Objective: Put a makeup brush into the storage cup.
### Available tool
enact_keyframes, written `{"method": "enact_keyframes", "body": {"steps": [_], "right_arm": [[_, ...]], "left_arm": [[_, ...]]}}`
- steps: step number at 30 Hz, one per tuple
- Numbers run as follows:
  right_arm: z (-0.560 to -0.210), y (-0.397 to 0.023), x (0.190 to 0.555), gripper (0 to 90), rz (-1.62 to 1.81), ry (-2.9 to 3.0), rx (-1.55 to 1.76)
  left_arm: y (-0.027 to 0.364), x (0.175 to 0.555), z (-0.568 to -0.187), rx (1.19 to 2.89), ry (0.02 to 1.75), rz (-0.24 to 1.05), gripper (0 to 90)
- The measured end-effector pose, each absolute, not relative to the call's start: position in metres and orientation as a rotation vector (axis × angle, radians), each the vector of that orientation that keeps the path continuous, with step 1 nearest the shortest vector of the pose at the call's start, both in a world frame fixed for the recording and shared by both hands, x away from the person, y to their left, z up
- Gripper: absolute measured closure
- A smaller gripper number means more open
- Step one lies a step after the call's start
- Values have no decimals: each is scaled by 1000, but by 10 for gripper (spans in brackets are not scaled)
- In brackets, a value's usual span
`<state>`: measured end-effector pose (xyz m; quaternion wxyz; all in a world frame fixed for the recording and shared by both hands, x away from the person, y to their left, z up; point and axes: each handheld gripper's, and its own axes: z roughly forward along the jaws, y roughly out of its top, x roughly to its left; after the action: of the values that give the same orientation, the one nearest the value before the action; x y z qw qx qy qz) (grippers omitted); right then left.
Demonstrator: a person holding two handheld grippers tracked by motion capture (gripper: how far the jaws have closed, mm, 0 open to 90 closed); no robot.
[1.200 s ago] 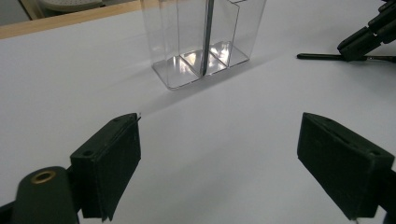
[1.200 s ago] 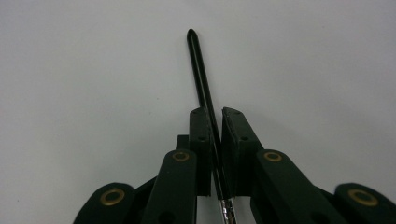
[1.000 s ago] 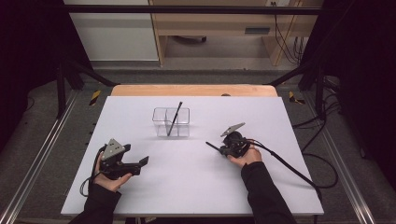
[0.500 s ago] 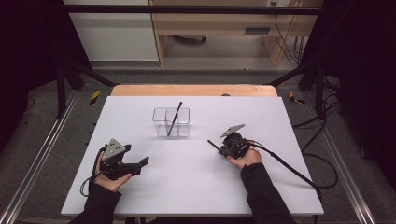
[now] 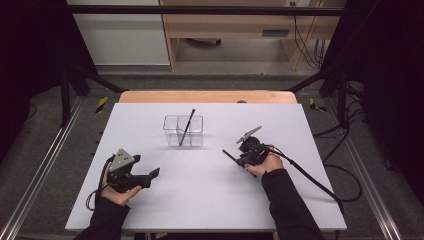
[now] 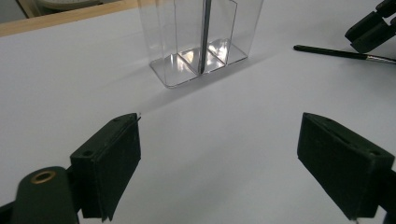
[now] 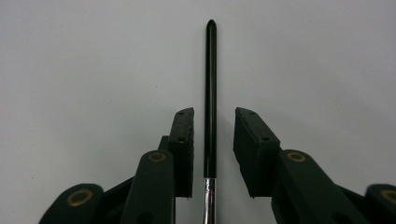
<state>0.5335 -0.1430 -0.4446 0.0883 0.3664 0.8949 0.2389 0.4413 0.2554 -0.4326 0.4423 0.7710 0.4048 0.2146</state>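
Your right gripper [image 7: 211, 154] sits low over a black paintbrush [image 7: 210, 93] that lies flat on the white table [image 5: 200, 200]. Its jaws have just been opening. The brush handle runs between them, but neither pad presses on it, so the brush is loose. It looks like you are at the start of picking it up, or you have just let it go; I cannot tell which.

Your left gripper [image 5: 150, 175] rests on the table well away, near the front left. Its jaws stand wide apart with nothing in them.

A clear plastic holder [image 5: 183, 131] stands in the middle of the table, and a second dark brush [image 5: 187, 126] leans in it. The likely job is to put the loose brush in there too. For that, you need to close the right jaws on the handle, lift, and tip the brush upright over a free slot.

The right gripper view shows the small gaps beside the handle. The left gripper view shows the holder's walls [image 6: 201, 42] up close and the brush's silver band [image 6: 380, 58].
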Motion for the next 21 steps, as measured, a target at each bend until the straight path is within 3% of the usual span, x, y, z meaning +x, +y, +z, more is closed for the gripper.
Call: {"method": "enact_keyframes", "body": {"steps": [21], "right_arm": [[-452,-136,538,838,563,2733,1114]], "left_arm": [[255,442,-433,1922,1005,527,127]]}}
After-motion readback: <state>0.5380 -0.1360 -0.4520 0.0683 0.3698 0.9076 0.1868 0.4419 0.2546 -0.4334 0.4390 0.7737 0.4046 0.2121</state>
